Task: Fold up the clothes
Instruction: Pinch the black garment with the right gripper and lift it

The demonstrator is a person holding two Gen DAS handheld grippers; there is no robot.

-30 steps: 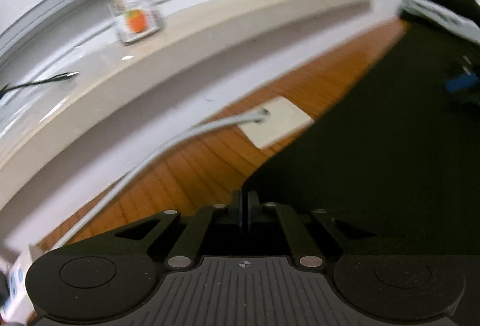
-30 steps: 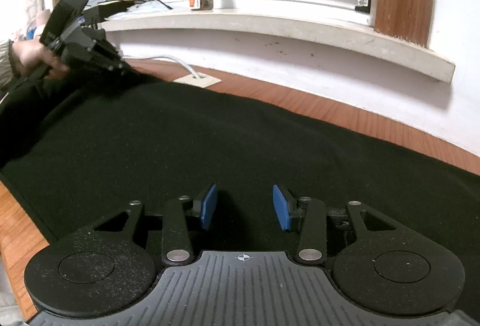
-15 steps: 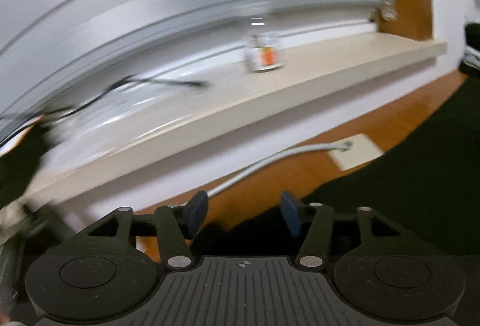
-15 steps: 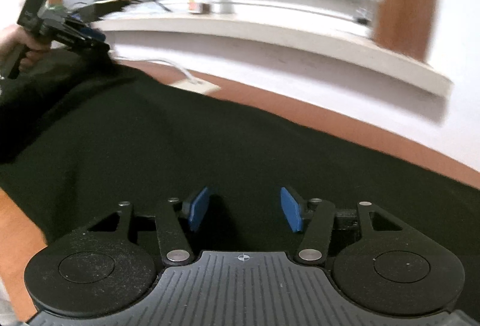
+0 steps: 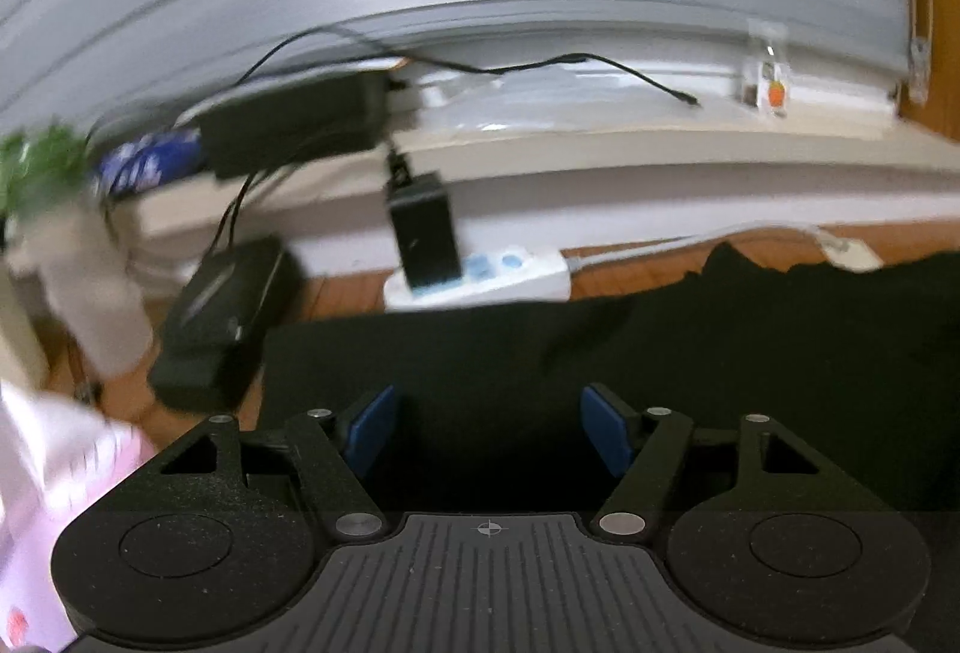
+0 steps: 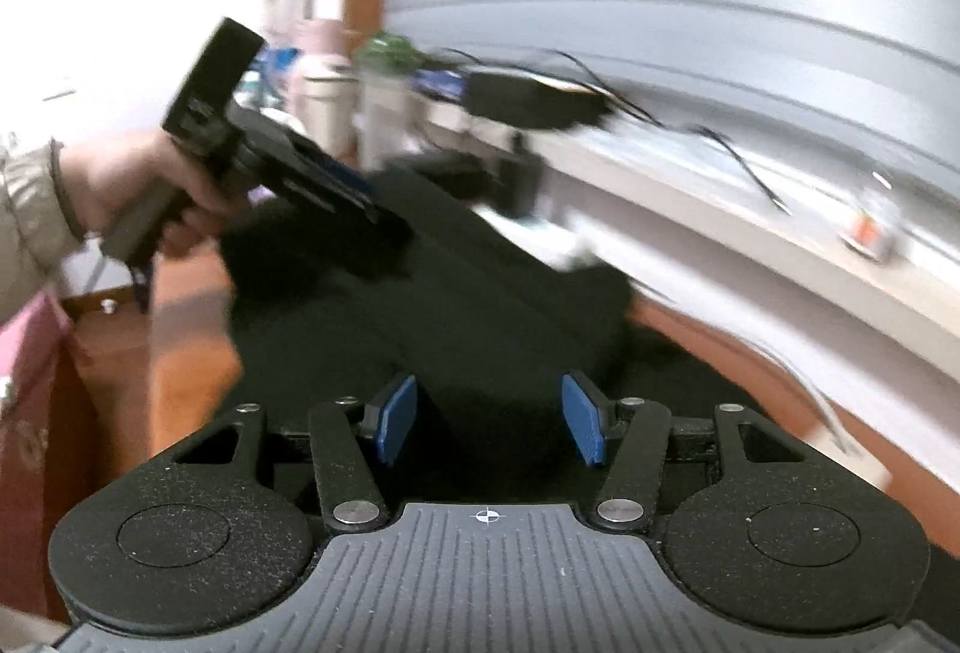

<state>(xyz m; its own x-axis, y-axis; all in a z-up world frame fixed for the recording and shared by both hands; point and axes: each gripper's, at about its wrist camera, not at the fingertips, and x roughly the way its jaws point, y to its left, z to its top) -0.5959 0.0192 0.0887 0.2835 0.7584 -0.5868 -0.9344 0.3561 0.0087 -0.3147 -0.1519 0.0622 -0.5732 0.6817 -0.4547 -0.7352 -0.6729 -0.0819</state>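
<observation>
A black garment (image 5: pixel 690 353) lies spread on the wooden table, and it also shows in the right wrist view (image 6: pixel 456 305). My left gripper (image 5: pixel 489 431) is open and empty, its blue pads (image 5: pixel 372 428) just above the cloth near its left edge. My right gripper (image 6: pixel 489 428) is open and empty over the same cloth. In the right wrist view the left gripper's body (image 6: pixel 270 155) is held in a hand at the left, over the garment's far end.
A white power strip (image 5: pixel 480 281) with a black adapter (image 5: pixel 423 233) sits behind the cloth. Black boxes (image 5: pixel 228 317) and cables lie at the left. A small jar (image 5: pixel 765 77) stands on the window sill (image 5: pixel 660 137). Pink fabric (image 5: pixel 42 473) is at the lower left.
My left gripper has opened, letting go of the cloth, and swung left. My right gripper has turned left toward the garment's left end, staying open.
</observation>
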